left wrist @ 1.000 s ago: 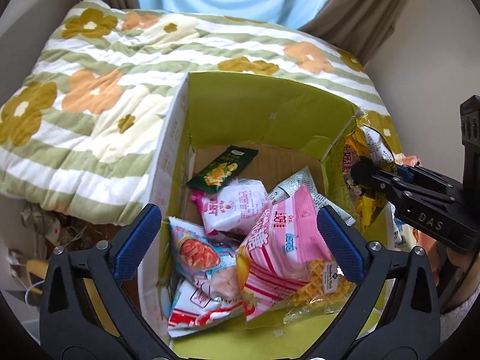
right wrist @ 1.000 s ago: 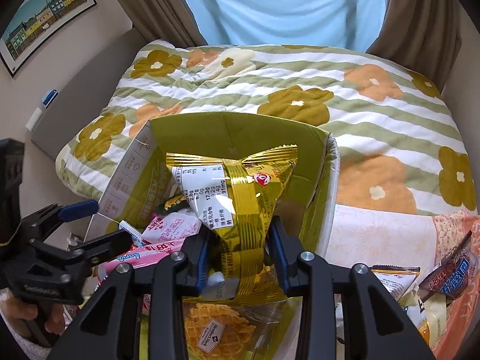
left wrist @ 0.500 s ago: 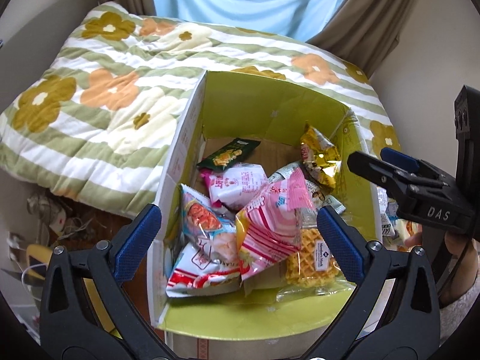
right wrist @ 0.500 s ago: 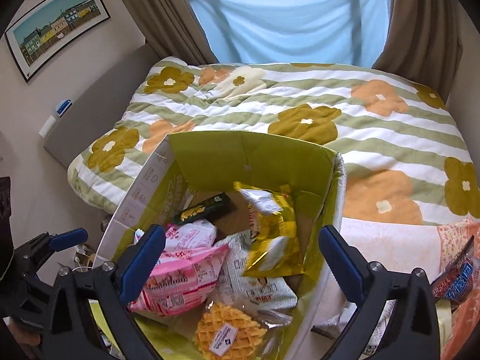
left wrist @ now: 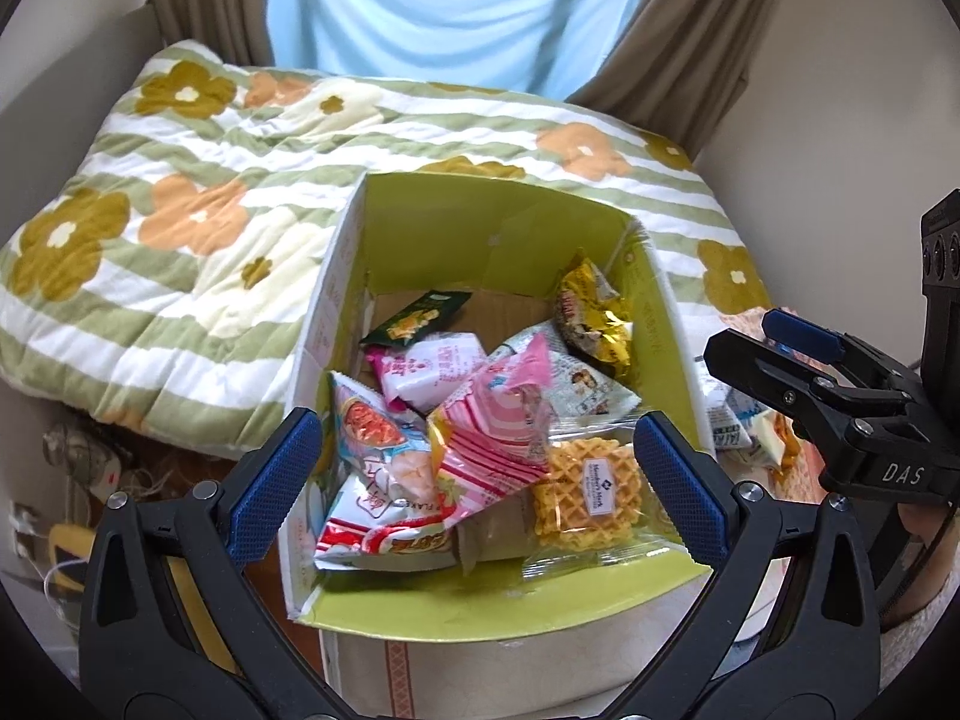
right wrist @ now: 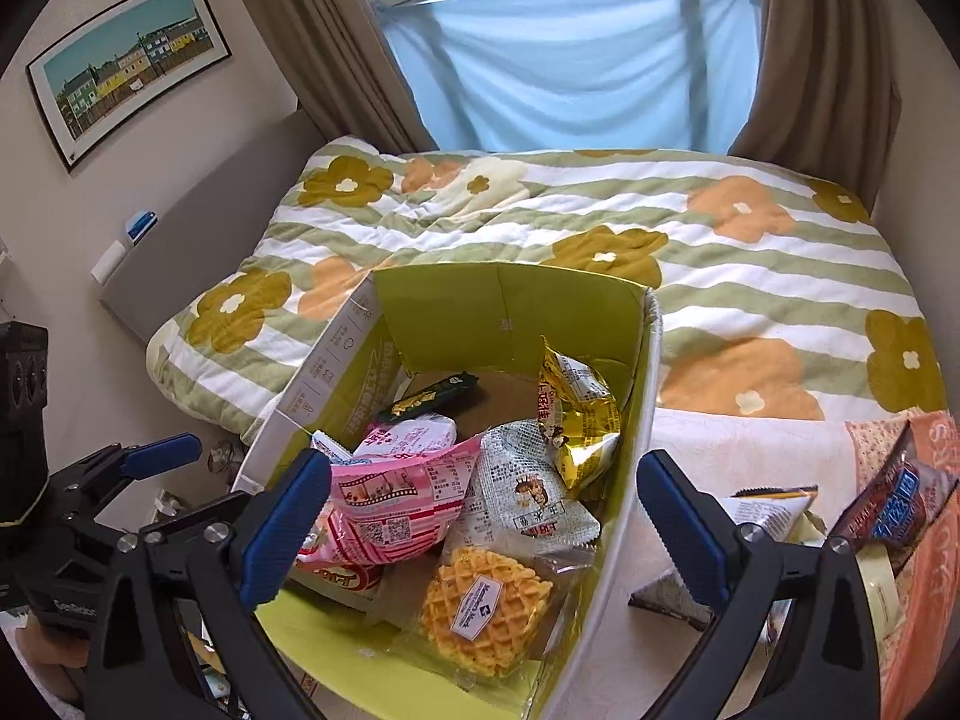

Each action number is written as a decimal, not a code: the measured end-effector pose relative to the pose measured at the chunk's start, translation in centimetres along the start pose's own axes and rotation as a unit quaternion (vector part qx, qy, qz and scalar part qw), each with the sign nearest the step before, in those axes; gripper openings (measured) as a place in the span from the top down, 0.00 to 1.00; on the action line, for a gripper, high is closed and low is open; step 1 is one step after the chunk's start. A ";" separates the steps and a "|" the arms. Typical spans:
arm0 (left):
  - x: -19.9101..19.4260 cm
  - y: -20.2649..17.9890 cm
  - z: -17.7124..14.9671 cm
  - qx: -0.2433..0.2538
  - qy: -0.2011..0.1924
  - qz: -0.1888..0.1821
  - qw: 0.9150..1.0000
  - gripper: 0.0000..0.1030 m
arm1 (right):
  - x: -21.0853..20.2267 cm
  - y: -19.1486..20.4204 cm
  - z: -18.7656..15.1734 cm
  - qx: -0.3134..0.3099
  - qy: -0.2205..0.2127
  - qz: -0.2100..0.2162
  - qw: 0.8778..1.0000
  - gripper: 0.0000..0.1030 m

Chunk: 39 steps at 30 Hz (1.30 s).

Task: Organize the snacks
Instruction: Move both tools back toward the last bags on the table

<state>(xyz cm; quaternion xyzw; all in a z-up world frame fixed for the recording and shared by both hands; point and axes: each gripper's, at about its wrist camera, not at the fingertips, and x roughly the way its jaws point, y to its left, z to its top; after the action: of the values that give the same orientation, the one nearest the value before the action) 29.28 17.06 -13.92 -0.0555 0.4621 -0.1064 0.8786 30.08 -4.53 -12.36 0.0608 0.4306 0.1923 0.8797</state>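
Several packets fill our green box point(right wrist: 504, 312) beside the bed point(right wrist: 750, 252); loose ones point(right wrist: 774, 507) lie right of it. Light, crinkly, slippery, the waffle point(right wrist: 486, 612) brittle: we pinch sealed edges. Left hand-held gripper point(left wrist: 474, 480) and right hand-held gripper point(right wrist: 480, 522) gape empty.

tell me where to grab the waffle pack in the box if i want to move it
Grip the clear wrapper edge of the waffle pack from above with the right gripper. It lies flat at the near end of the box, top face unobstructed, so pinching the wrapper rather than the brittle waffle looks safest.
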 end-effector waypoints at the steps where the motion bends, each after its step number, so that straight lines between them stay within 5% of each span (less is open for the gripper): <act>1: -0.1 -0.3 0.0 0.004 -0.001 -0.007 1.000 0.00 | -0.5 0.0 -0.2 -0.001 -0.004 -0.006 1.000 0.01; 9: -0.8 -3.6 0.2 0.030 -0.017 -0.042 0.998 0.00 | -5.3 -3.2 -1.5 0.032 -0.033 -0.043 0.998 0.01; 17: -0.7 -9.6 0.3 0.035 -0.028 -0.046 0.998 0.00 | -11.3 -11.4 -2.8 0.049 -0.056 -0.089 0.993 0.01; 27: 2.7 -20.2 -0.9 0.046 -0.005 -0.065 0.997 0.00 | -13.3 -20.3 -5.4 0.023 -0.004 -0.103 0.994 0.01; 39: 11.5 -29.3 -2.4 0.055 0.085 -0.051 0.994 0.01 | -10.4 -27.4 -8.9 -0.006 0.075 -0.073 0.995 0.01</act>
<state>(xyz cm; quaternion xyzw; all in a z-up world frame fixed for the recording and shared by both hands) 29.62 -14.10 -18.73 -0.0218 0.5250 -0.1804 0.8315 25.22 -34.29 -17.70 0.0096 0.4976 0.1343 0.8569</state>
